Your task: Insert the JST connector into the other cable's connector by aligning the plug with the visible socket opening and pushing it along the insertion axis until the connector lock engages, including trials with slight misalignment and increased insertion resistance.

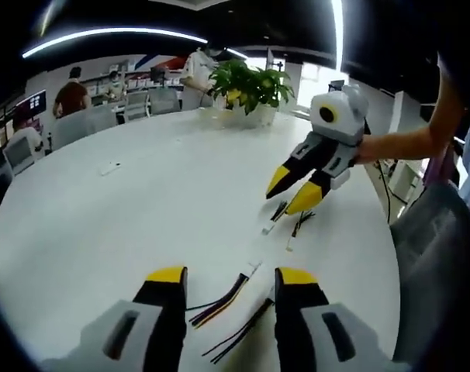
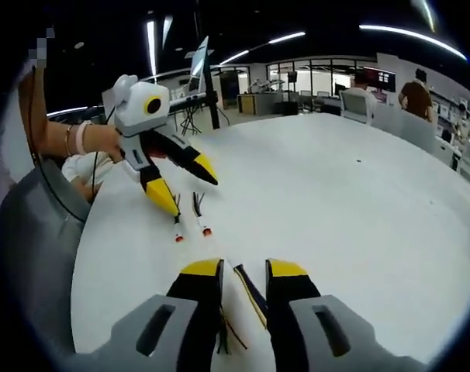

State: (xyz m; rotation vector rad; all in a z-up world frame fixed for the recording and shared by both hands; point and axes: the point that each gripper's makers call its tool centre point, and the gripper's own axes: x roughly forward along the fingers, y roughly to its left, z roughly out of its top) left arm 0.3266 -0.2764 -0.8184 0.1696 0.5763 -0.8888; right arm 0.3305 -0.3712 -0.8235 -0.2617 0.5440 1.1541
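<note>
Several short JST cables lie on the white round table [image 1: 103, 232] between my two grippers. In the left gripper view a multi-coloured cable [image 1: 219, 298] with a white connector [image 1: 252, 270] and a black-wired cable [image 1: 239, 333] lie on the table between the wide-apart jaws of my left gripper [image 1: 232, 276], untouched. Farther off, my right gripper [image 1: 293, 190] hovers just above two more cables [image 1: 278, 213], its yellow tips apart. In the right gripper view a yellow and dark cable [image 2: 250, 294] lies between the jaws of the right gripper [image 2: 243, 269]. The left gripper [image 2: 184, 182] stands open over two cables with red-tipped connectors [image 2: 206, 230].
A potted plant [image 1: 247, 89] stands at the table's far edge, and a small flat object [image 1: 109, 167] lies at the left. Grey chairs [image 1: 80, 124] and people ring the table. The person's forearm [image 1: 398, 143] reaches in from the right, by the table edge.
</note>
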